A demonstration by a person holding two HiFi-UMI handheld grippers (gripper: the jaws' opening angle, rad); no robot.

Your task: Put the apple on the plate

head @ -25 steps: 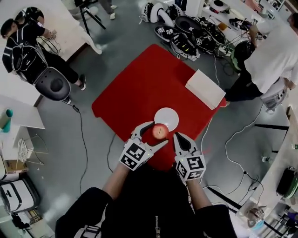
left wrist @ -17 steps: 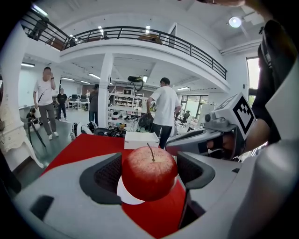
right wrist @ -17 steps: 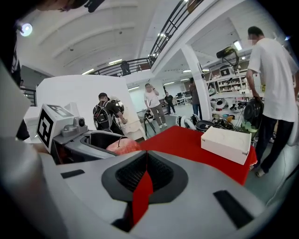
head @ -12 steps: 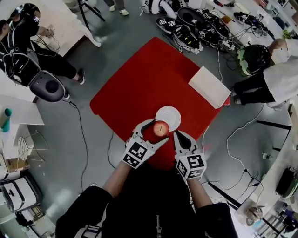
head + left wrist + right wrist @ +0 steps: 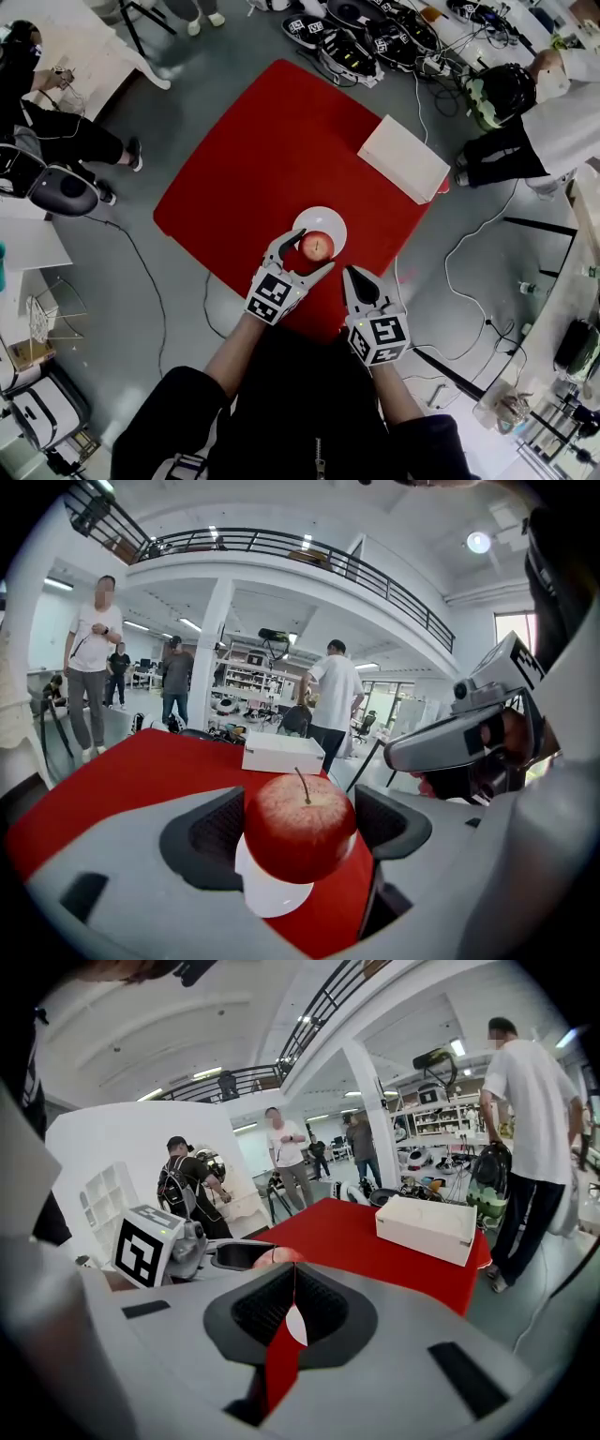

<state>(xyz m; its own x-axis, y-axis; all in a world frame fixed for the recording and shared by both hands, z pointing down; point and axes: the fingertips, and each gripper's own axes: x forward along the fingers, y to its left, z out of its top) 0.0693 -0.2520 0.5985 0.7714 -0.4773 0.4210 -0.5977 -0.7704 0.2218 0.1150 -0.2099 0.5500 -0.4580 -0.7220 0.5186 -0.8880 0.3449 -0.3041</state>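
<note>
A red apple (image 5: 317,246) hangs over the near half of a small white plate (image 5: 323,217) on the red table (image 5: 272,150). My left gripper (image 5: 307,256) is shut on the apple, one jaw on each side. In the left gripper view the apple (image 5: 300,827) fills the gap between the jaws (image 5: 300,834), stem up, and the plate (image 5: 270,897) shows below it. My right gripper (image 5: 360,279) is shut and empty, just right of the apple near the table's front edge. In the right gripper view its jaws (image 5: 293,1309) meet, with a sliver of apple (image 5: 277,1256) beyond.
A white box (image 5: 403,159) lies at the table's right edge, beyond the plate. Black gear (image 5: 361,42) and cables lie on the floor past the far corner. People stand or sit at the right (image 5: 544,103) and at the left (image 5: 42,103).
My left gripper has carried the apple forward, from the plate's near rim to over the plate. The right gripper has followed alongside, still shut.
</note>
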